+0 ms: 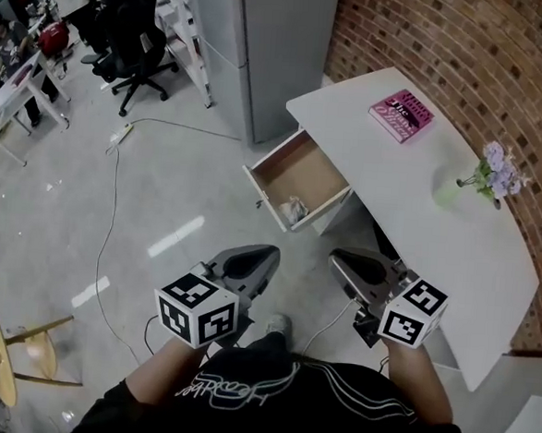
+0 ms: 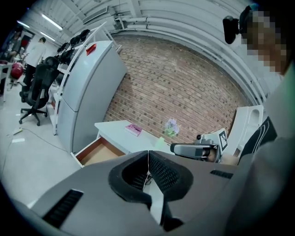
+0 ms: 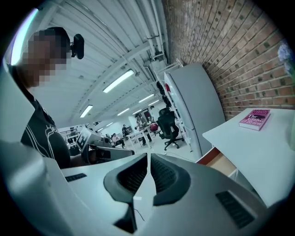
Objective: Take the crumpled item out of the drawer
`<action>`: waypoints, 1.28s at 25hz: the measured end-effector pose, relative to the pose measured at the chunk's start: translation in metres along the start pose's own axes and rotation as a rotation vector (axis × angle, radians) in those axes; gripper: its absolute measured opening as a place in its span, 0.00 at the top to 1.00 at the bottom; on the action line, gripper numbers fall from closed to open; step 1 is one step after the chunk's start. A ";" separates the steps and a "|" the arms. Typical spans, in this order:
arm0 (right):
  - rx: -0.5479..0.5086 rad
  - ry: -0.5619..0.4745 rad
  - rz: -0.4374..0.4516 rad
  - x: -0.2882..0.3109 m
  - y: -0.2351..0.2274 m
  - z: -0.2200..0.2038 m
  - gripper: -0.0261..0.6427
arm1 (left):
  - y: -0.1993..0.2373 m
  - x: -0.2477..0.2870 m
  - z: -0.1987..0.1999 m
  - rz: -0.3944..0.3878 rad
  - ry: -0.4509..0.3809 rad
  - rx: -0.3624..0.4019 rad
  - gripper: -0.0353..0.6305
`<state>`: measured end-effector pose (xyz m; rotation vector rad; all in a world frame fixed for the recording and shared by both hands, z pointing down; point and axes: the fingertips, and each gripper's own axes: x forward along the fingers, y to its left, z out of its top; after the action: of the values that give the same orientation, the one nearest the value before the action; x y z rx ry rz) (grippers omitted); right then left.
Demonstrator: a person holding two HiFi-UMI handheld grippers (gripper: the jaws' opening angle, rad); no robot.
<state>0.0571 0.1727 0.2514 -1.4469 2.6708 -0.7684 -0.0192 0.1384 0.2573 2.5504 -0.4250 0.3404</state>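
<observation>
Open drawer (image 1: 297, 171); pink book (image 1: 400, 115), flowers (image 1: 496, 173) on desk (image 1: 454, 242).

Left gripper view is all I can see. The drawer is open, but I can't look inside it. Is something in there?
Observer: Yes. The head view shows a pale crumpled item lying in the drawer, in its front corner nearest us.
Operator: Is my other gripper holding anything?
Observer: No. The right gripper view shows the right gripper with its jaws together and nothing between them.
Operator: Are we touching the drawer?
Observer: No. In the head view, floor shows between the left gripper and the drawer's front.
</observation>
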 end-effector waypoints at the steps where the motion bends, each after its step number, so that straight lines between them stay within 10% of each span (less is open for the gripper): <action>1: -0.009 0.017 -0.001 0.009 -0.008 0.001 0.89 | 0.010 0.006 0.002 0.003 0.000 -0.009 0.91; 24: -0.015 0.353 -0.073 0.158 -0.178 -0.074 0.88 | 0.166 0.080 -0.021 0.153 0.071 -0.119 0.91; 32: -0.043 0.513 -0.088 0.219 -0.252 -0.109 0.71 | 0.223 0.109 -0.017 0.221 0.126 -0.171 0.91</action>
<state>0.1042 -0.0690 0.5017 -1.5636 3.0068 -1.2480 -0.0027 -0.0584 0.4088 2.3060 -0.6603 0.5197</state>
